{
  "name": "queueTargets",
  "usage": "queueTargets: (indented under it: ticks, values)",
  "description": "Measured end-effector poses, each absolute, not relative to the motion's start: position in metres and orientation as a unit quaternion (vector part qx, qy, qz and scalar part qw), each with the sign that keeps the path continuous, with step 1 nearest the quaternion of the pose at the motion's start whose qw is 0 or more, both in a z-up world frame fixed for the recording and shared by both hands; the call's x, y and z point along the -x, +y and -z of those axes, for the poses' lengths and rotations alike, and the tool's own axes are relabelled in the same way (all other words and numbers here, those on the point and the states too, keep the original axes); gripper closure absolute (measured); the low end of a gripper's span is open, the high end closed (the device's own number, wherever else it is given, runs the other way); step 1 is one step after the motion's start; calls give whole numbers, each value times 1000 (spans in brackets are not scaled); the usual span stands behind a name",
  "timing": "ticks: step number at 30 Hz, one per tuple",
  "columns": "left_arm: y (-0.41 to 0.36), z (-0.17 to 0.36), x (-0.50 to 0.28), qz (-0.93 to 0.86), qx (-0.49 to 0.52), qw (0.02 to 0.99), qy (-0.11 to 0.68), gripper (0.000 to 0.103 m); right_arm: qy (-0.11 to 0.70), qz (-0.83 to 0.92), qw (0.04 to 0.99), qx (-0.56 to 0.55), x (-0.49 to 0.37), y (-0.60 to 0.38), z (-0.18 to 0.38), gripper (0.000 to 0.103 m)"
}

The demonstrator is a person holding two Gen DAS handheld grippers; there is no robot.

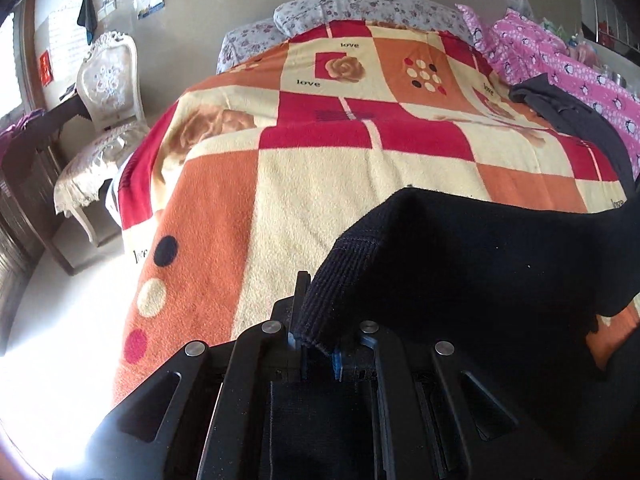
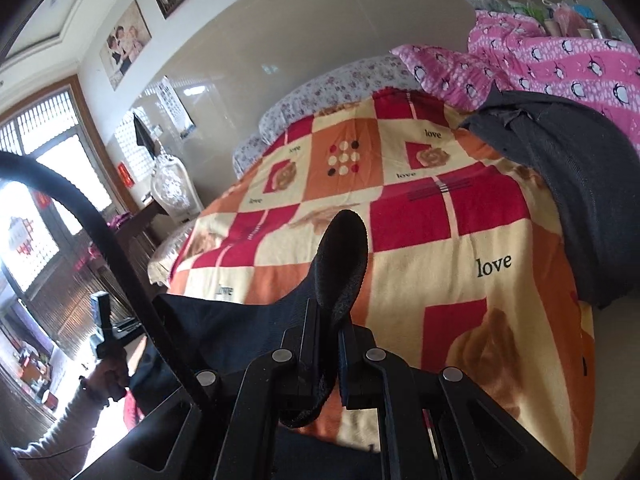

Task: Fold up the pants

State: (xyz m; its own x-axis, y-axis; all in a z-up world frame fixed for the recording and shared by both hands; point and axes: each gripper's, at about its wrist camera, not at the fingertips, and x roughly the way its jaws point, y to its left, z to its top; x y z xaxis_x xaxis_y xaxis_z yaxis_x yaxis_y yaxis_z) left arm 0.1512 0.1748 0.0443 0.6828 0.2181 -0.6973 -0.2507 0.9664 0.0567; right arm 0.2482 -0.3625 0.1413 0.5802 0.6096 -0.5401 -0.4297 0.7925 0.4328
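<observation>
Your left gripper (image 1: 316, 344) is pinching the ribbed hem of the black pants (image 1: 460, 264), and your right gripper (image 2: 330, 344) is clamped on another edge, probably so the fabric hangs taut between them. They're lifted over the checked blanket (image 1: 328, 184), near its front edge I think, ready to lay flat.

Matt ribbed-knit pants (image 1: 460, 264), fleecy blanket (image 1: 320, 184)

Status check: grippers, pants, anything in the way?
Left gripper shut on black pants. Right gripper shut on same pants, fabric raised over blanket. Grey garment lies at far right, clear of pants.
</observation>
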Motion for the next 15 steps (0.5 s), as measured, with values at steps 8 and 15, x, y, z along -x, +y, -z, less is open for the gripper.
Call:
queueTargets:
  ticks: [8,15]
  values:
    - [191,-13,-179,-133,69,892,426,81,421,-255,851,-181,-309,-378,-51,97]
    - [228,-16,-156,-180,175,889,384,60,457,-232,824,-242,-321,-407,-1,95]
